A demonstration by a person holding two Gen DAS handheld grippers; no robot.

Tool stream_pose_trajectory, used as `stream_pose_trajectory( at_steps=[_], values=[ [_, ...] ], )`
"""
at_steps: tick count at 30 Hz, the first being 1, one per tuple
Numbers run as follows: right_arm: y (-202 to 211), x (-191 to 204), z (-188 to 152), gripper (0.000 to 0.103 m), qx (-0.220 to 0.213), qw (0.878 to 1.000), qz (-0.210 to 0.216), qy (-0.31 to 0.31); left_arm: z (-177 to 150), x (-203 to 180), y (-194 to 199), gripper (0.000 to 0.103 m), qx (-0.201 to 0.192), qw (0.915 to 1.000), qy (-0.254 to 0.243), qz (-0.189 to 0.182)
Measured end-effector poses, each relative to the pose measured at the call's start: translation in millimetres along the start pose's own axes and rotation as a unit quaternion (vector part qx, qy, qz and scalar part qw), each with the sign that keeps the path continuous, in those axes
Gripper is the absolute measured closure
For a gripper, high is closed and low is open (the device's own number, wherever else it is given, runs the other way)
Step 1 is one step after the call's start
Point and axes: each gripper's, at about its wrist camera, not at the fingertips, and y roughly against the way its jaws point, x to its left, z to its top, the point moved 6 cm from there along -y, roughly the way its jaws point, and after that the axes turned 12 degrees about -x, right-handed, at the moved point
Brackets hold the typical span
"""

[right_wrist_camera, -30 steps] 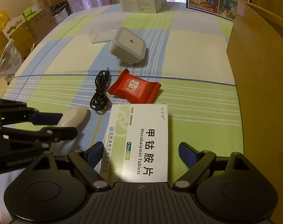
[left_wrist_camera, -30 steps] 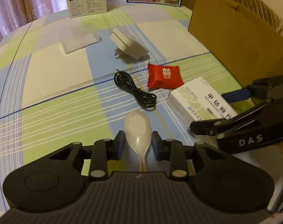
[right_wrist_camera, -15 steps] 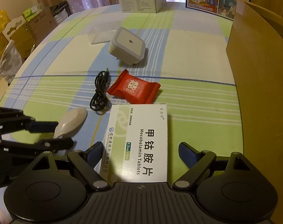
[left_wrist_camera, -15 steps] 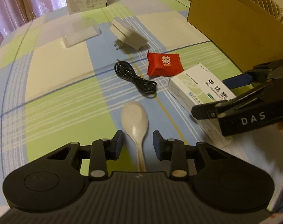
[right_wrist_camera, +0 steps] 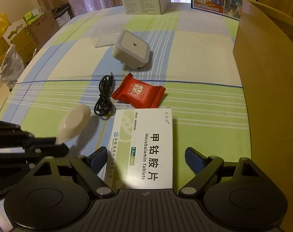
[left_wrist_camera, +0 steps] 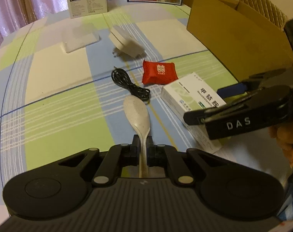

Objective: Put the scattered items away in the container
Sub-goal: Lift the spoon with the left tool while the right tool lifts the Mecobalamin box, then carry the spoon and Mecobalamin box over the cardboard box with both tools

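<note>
The pale speckled plastic spoon (left_wrist_camera: pixel 137 114) is pinched at its thin handle by the left gripper (left_wrist_camera: pixel 142 145); it may pivot and slip. The right gripper (right_wrist_camera: pixel 144 154) is held spread around the white cardboard tablet box (right_wrist_camera: pixel 146 145), the brown cardboard container (right_wrist_camera: pixel 270 73) at two o'clock.

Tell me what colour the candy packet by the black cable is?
Red, with a white symbol printed on it. The candy packet shows best in the right wrist view.

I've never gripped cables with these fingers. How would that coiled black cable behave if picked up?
The black cable is thin and loosely looped, so probably floppy: loops may sag or unwind when lifted. It looks light for its spread. Lying flat on the tablecloth, its strands might slip between closing fingers unless pinched where they bunch.
</note>
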Motion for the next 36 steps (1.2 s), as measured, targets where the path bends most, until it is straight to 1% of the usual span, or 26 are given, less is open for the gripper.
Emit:
stream_pose_trajectory(
  at_steps=[6, 10, 12, 13, 15, 22, 27, 31, 36],
  values=[
    [0, 2, -1, 0.018, 0.003, 1.0, -0.002, 0.007, 1, 6, -1, 0.1, -0.003, 0.9999, 0.01, 0.005],
    [-1, 5, -2, 0.02, 0.008, 1.0, -0.004, 0.018, 1, 9, -1, 0.1, -0.004, 0.9999, 0.014, 0.006],
    [-2, 6, -3, 0.024, 0.009, 1.0, -0.007, 0.024, 1, 10, -1, 0.1, -0.005, 0.9999, 0.015, 0.006],
    [-2, 7, -3, 0.034, 0.01, 1.0, -0.008, 0.028, 2, 10, -1, 0.1, -0.005, 0.9998, 0.016, 0.007],
    [-1, 8, -1, 0.035, 0.007, 0.999, -0.017, 0.038, 2, 11, -1, 0.1, -0.007, 0.9998, 0.018, 0.006],
    [10, 10, 11, 0.035, -0.033, 0.999, -0.02, 0.031, 6, 9, 5, 0.1, -0.018, 0.9997, 0.019, 0.003],
    [26, 12, 24, 0.035, -0.067, 0.997, -0.019, 0.031, 16, 5, 19, 0.1, -0.041, 0.9989, 0.021, 0.0],
    [47, 15, 31, 0.035, -0.099, 0.994, -0.021, 0.033, 23, -3, 33, 0.1, -0.058, 0.9982, 0.016, -0.002],
    [81, 16, 32, 0.035, -0.129, 0.991, -0.029, 0.035, 34, -17, 47, 0.1, -0.072, 0.9974, 0.004, -0.001]
  ],
)
